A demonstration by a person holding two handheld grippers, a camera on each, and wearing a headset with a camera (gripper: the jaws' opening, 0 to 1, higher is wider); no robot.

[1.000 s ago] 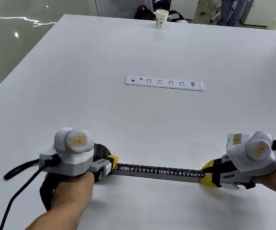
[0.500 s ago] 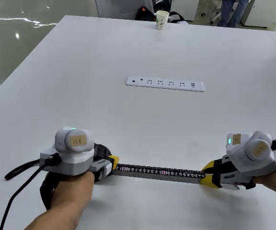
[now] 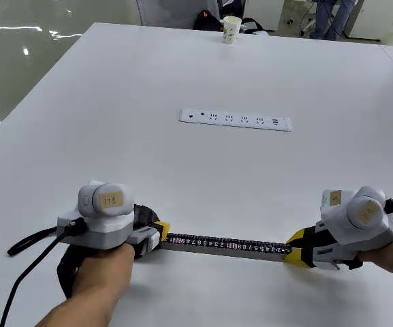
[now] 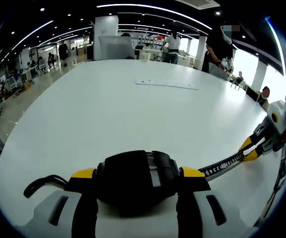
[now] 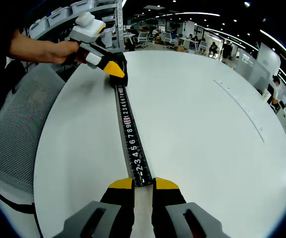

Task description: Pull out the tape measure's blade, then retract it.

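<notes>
Now the blade [image 3: 227,244] lies drawn out of the tape measure [image 4: 138,176], low on the white table [image 3: 182,170].
At left, the left gripper [image 3: 159,230] clamps the black tape measure between its jaws. The blade runs flat from it, long axis left to right, numbers up, to the right gripper [image 3: 295,249], whose jaws pinch the blade's tip. Both grippers are level, facing each other. Well beyond lie a power strip [image 3: 235,118] and a paper cup [image 3: 231,28], its contents out of sight.

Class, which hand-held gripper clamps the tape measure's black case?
The left hand-held gripper: it clamps the case, whereas the right hand-held gripper pinches the blade.
</notes>
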